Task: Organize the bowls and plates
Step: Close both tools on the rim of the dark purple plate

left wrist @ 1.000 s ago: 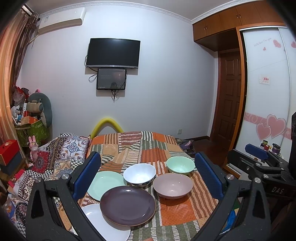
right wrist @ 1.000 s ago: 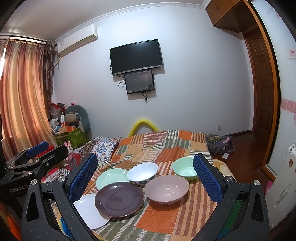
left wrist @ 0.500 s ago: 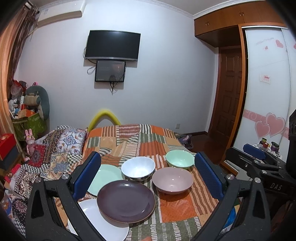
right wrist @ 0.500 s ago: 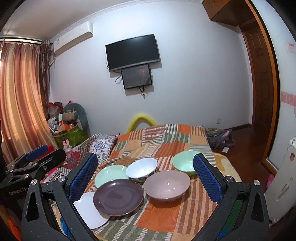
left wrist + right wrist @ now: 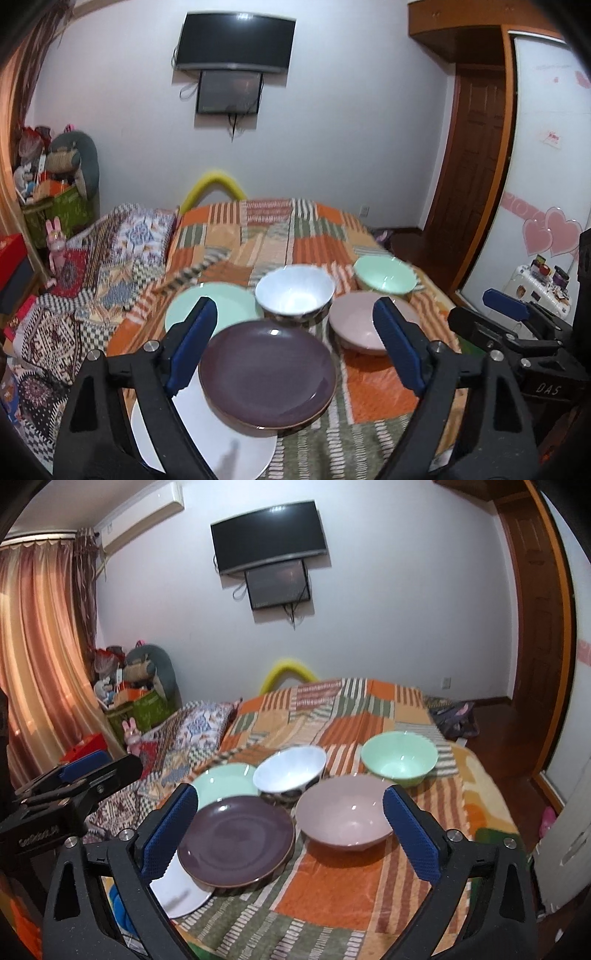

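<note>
On the patchwork bedspread [image 5: 376, 398] a dark purple plate [image 5: 267, 373] overlaps a white plate [image 5: 221, 450]. Behind them lie a mint plate [image 5: 221, 306], a white bowl [image 5: 293, 295], a pink bowl [image 5: 360, 328] and a green bowl [image 5: 384, 275]. My left gripper [image 5: 293, 304] hovers short of the purple plate, its jaws closing with nothing pressed between them. My right gripper [image 5: 290, 792] stands open, framing the purple plate [image 5: 236, 838] and pink bowl [image 5: 343, 819] from a distance.
A patterned quilt [image 5: 110, 258] is heaped along the bed's left side. Boxes and toys [image 5: 55, 206] crowd the left corner. A wooden door [image 5: 476, 155] and wardrobe stand on the right. A bag [image 5: 454, 712] lies on the floor beyond the bed.
Both grippers have sunk and come closer to the dishes, which now look larger. The left gripper's jaws have narrowed a little. No dish has moved.
</note>
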`<state>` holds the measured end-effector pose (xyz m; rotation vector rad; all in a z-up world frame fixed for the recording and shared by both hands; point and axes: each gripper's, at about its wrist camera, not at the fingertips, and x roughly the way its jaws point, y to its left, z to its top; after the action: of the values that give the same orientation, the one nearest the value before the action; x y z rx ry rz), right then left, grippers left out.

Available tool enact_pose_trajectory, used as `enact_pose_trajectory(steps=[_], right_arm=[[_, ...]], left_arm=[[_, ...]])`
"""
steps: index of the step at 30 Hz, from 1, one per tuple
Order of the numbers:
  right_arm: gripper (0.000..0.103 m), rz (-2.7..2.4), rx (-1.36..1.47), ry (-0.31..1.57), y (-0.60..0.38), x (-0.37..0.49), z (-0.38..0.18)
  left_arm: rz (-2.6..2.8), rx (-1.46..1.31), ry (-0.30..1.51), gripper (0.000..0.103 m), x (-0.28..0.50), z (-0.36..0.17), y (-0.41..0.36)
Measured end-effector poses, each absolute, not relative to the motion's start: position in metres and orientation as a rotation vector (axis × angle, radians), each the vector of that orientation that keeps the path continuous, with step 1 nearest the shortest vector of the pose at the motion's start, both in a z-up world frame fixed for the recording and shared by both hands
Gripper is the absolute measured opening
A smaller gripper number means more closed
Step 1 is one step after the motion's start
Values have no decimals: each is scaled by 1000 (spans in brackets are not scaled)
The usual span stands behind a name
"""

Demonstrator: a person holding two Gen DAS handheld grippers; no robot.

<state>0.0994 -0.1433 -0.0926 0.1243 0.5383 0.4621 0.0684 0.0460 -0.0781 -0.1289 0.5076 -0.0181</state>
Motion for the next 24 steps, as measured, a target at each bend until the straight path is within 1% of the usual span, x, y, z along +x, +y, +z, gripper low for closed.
enact_pose_trajectory(steps=[2,3,5,6,10,13,14,16,24], right_arm=[[92,468,120,567,-139,105,-99],[91,473,119,587,-137,108,-104],[86,479,120,618,-133,113,-111],[84,482,121,632,-131,115,-115],[72,502,126,710,-122,128,-133],[64,512,118,769,-112,136,-147],[59,515,114,792,-109,140,-153],[54,522,107,826,-104,144,-161],[37,523,81,926,-90,159,-192]], left_arm=[[-15,-150,542,84,75,-90,55],[-13,-157,559,81,78,-94,58],[-5,-161,600,65,85,-106,66],[4,-162,620,63,88,-111,70],[6,-180,691,60,100,-135,84],[11,-189,739,56,109,-151,95],[14,-189,756,55,112,-157,99],[27,-191,779,55,118,-166,108],[52,-219,867,53,138,-203,139]])
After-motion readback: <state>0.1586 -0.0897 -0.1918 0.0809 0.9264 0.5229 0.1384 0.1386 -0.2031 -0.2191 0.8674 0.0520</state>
